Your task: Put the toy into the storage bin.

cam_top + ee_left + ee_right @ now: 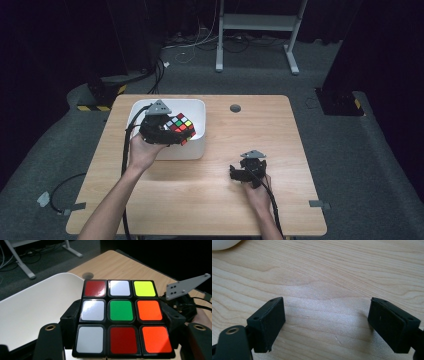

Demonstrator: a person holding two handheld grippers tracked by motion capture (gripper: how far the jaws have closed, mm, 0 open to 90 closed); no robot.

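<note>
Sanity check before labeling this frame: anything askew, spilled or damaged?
Nothing stands out. The left gripper is shut on the scrambled Rubik's cube, square between the jaws, over the white bin. The right gripper sits open over bare wooden table. No spill or damage visible.

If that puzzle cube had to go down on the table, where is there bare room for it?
Most of the wooden table is bare: the near strip between the two forearms, and the far right part beyond the right gripper. It is crowded at the white tub, where the left gripper holds the cube above it. A small round grey cap sits near the far edge.
</note>
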